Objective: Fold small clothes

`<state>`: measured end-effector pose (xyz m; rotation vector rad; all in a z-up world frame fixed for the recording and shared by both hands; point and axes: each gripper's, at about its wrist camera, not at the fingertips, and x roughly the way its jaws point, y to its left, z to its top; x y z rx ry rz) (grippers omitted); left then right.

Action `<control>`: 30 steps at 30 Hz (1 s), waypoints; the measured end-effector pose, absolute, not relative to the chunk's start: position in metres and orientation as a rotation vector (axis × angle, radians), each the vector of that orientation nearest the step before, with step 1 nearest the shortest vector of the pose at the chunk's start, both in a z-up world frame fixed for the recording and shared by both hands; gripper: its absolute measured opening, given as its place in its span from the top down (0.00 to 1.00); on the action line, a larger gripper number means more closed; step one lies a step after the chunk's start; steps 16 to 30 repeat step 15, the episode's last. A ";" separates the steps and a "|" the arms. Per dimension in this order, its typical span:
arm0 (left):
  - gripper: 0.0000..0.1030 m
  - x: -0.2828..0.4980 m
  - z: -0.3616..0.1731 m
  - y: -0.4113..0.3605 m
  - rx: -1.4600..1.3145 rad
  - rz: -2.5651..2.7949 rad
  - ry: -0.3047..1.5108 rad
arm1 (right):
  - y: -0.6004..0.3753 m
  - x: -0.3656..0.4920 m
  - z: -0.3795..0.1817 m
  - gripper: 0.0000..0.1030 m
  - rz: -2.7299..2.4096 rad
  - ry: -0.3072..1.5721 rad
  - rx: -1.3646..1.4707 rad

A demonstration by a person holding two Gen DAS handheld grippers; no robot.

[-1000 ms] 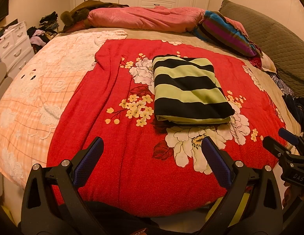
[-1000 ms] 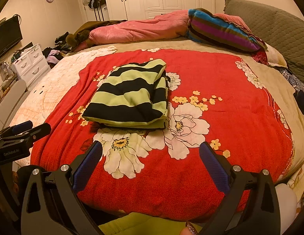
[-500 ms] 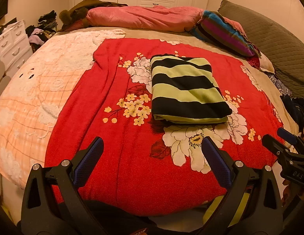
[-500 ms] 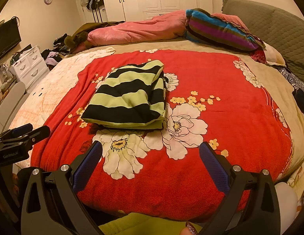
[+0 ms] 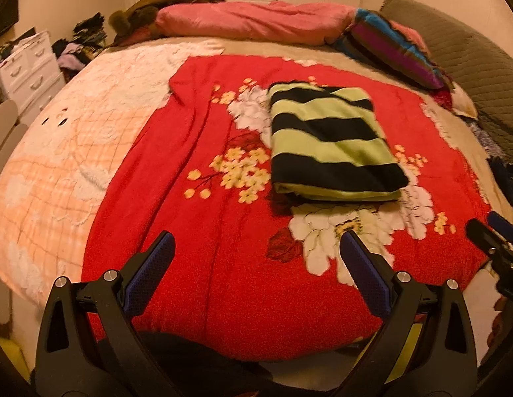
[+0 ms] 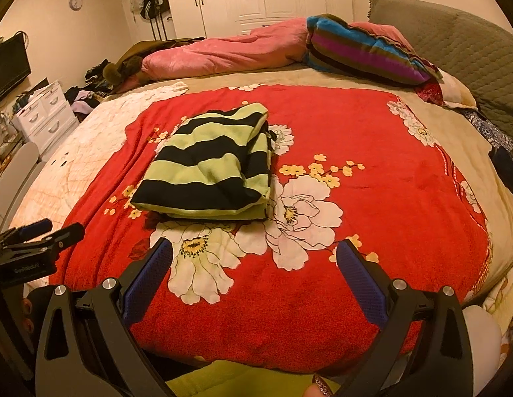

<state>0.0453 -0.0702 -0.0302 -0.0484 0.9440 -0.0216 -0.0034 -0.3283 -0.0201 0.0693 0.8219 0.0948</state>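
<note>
A folded green-and-black striped garment (image 5: pixel 329 142) lies flat on the red flowered blanket (image 5: pixel 190 231) in the middle of the bed. It also shows in the right wrist view (image 6: pixel 213 168). My left gripper (image 5: pixel 256 248) is open and empty, held back over the near edge of the blanket, well short of the garment. My right gripper (image 6: pixel 255 254) is open and empty, also near the front edge. Each gripper shows at the edge of the other's view: the right gripper (image 5: pixel 494 231) and the left gripper (image 6: pixel 41 235).
A pink duvet (image 6: pixel 223 53) and a striped pillow (image 6: pixel 365 53) lie at the far end of the bed. A grey quilted pillow (image 6: pixel 471 59) is on the right. A white drawer unit (image 6: pixel 45 112) and piled clothes stand left of the bed.
Both grippers stay open and empty. The left wrist view has shifted slightly, now a little blurred; the garment has not moved.
</note>
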 end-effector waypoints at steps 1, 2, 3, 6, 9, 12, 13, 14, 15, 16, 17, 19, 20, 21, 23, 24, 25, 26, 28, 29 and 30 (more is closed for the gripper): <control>0.09 0.046 -0.031 -0.069 -0.051 -0.012 0.952 | -0.330 -0.003 -0.020 0.04 0.088 0.822 0.071; 0.09 0.045 -0.033 -0.066 -0.049 -0.001 0.953 | -0.333 -0.004 -0.020 0.04 0.078 0.820 0.074; 0.09 0.044 -0.033 -0.064 -0.042 0.002 0.948 | -0.335 -0.004 -0.020 0.04 0.069 0.820 0.076; 0.09 0.043 -0.034 -0.050 -0.066 0.007 0.940 | -0.352 -0.008 -0.022 0.04 0.011 0.816 0.084; 0.09 0.050 -0.036 -0.013 -0.131 0.061 0.940 | -0.397 -0.016 -0.035 0.04 -0.093 0.833 0.158; 0.09 0.066 -0.043 0.043 -0.203 0.162 0.958 | -0.473 -0.035 -0.069 0.04 -0.305 0.878 0.279; 0.09 0.071 -0.044 0.060 -0.216 0.204 0.958 | -0.500 -0.044 -0.083 0.04 -0.399 0.902 0.303; 0.09 0.079 -0.047 0.093 -0.233 0.285 0.949 | -0.539 -0.062 -0.103 0.04 -0.544 0.935 0.333; 0.09 0.085 -0.048 0.117 -0.233 0.341 0.946 | -0.568 -0.077 -0.116 0.04 -0.649 0.951 0.367; 0.09 0.085 -0.048 0.117 -0.233 0.341 0.946 | -0.568 -0.077 -0.116 0.04 -0.649 0.951 0.367; 0.09 0.085 -0.048 0.117 -0.233 0.341 0.946 | -0.568 -0.077 -0.116 0.04 -0.649 0.951 0.367; 0.09 0.085 -0.048 0.117 -0.233 0.341 0.946 | -0.568 -0.077 -0.116 0.04 -0.649 0.951 0.367; 0.09 0.085 -0.048 0.117 -0.233 0.341 0.946 | -0.568 -0.077 -0.116 0.04 -0.649 0.951 0.367; 0.09 0.085 -0.048 0.117 -0.233 0.341 0.946 | -0.568 -0.077 -0.116 0.04 -0.649 0.951 0.367; 0.09 0.085 -0.048 0.117 -0.233 0.341 0.946 | -0.568 -0.077 -0.116 0.04 -0.649 0.951 0.367; 0.09 0.085 -0.048 0.117 -0.233 0.341 0.946 | -0.568 -0.077 -0.116 0.04 -0.649 0.951 0.367; 0.09 0.085 -0.048 0.117 -0.233 0.341 0.946 | -0.568 -0.077 -0.116 0.04 -0.649 0.951 0.367; 0.09 0.085 -0.048 0.117 -0.233 0.341 0.946 | -0.568 -0.077 -0.116 0.04 -0.649 0.951 0.367; 0.09 0.085 -0.048 0.117 -0.233 0.341 0.946 | -0.568 -0.077 -0.116 0.04 -0.649 0.951 0.367; 0.09 0.085 -0.048 0.117 -0.233 0.341 0.946 | -0.568 -0.077 -0.116 0.04 -0.649 0.951 0.367; 0.09 0.085 -0.048 0.117 -0.233 0.341 0.946 | -0.568 -0.077 -0.116 0.04 -0.649 0.951 0.367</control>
